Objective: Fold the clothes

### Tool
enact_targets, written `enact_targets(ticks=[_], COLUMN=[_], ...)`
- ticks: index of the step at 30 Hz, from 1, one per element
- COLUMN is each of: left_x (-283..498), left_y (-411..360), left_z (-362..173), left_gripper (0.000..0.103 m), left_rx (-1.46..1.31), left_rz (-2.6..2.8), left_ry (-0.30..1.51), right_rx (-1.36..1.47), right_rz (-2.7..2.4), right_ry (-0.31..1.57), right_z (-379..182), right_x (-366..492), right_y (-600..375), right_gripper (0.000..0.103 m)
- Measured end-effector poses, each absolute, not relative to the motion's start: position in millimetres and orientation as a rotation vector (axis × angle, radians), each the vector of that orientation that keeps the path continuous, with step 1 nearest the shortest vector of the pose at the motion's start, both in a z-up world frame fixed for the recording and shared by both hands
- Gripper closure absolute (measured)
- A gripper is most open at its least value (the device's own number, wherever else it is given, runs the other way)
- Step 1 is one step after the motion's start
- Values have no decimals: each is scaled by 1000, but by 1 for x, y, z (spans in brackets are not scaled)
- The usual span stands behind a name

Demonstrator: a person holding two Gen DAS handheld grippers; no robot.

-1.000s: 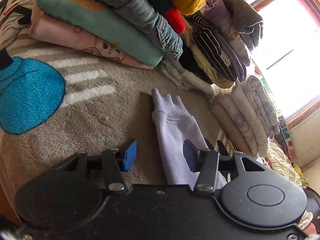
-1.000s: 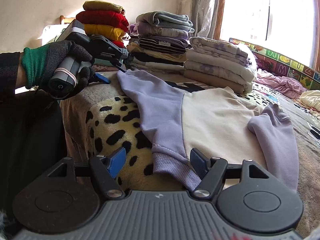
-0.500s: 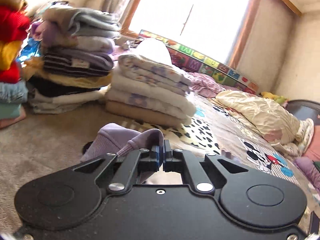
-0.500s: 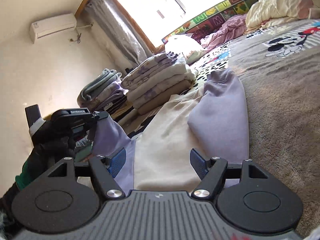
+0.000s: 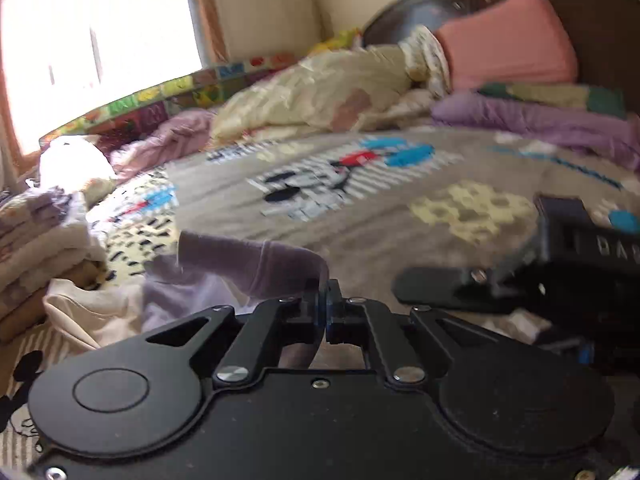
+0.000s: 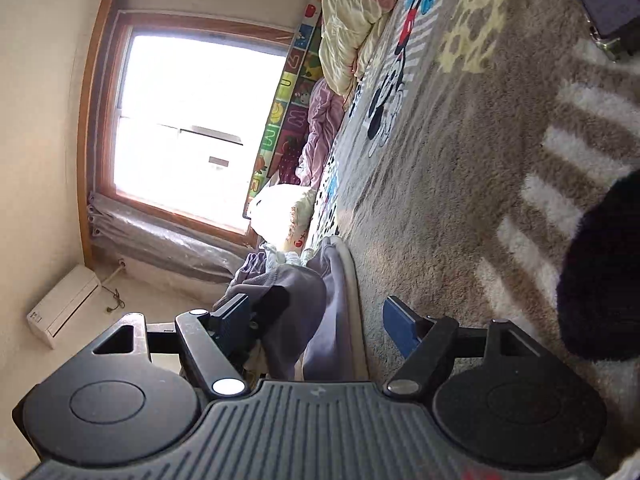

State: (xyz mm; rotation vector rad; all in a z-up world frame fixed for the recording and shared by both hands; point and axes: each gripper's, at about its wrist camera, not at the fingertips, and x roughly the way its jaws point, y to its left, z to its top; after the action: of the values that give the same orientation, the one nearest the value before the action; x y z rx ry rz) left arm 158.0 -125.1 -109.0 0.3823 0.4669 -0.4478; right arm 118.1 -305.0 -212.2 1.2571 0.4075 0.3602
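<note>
Your left gripper (image 5: 325,312) has its blue pads pressed together on the lilac sleeve (image 5: 256,268) of the lilac-and-cream sweatshirt (image 5: 120,312). The sleeve is lifted from the bed and arches to the left from the pads, while the cream body of the sweatshirt lies crumpled at the near left on the grey plush cartoon-print blanket (image 5: 400,216).

Your right gripper (image 6: 320,326) has its two blue pads wide apart. Between them passes a fold of the same sweatshirt, lilac cloth with a cream edge, but you cannot tell if the pads touch it. In the left wrist view this gripper (image 5: 520,284) shows as a black body at the near right, just above the blanket.

At the far left stands a stack of folded pale clothes (image 5: 40,248). A rumpled cream quilt (image 5: 320,80) and a pink pillow (image 5: 504,40) lie at the far end against the dark headboard (image 5: 592,12). The bright window (image 6: 192,124) is at the far left wall. No basket or box is visible; all clothes lie directly on the bed.
</note>
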Motion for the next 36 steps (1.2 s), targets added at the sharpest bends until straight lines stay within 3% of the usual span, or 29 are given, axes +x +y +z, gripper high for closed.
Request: enact_targets(ticks=[1, 2, 10, 21, 27, 29, 31, 36], left_x=[155, 152, 119, 143, 118, 115, 118, 129], left_y=[-135, -144, -60, 116, 107, 103, 102, 108], left_z=[-123, -137, -97, -93, -95, -101, -110, -129], left_gripper=[85, 80, 65, 67, 59, 58, 58, 58], left_rx=[460, 539, 269, -222, -218, -247, -307, -457], left_rz=[-501, -555, -479, -36, -171, -204, -206, -162], left_ry=[527, 587, 553, 626, 668, 692, 718, 765], right_rx=[1249, 1226, 949, 903, 940, 955, 978, 980], right_rz=[344, 333, 188, 260, 245, 242, 239, 262], right_ry=[415, 422, 481, 545, 539, 540, 542, 545], right_z=[-215, -215, -197, -194, -201, -205, -210, -209], right_x=[118, 117, 118, 145, 160, 167, 171, 170], right_y=[-305, -303, -283, -259, -264, -267, -269, -264], right_gripper=[30, 31, 29, 32, 59, 81, 88, 88])
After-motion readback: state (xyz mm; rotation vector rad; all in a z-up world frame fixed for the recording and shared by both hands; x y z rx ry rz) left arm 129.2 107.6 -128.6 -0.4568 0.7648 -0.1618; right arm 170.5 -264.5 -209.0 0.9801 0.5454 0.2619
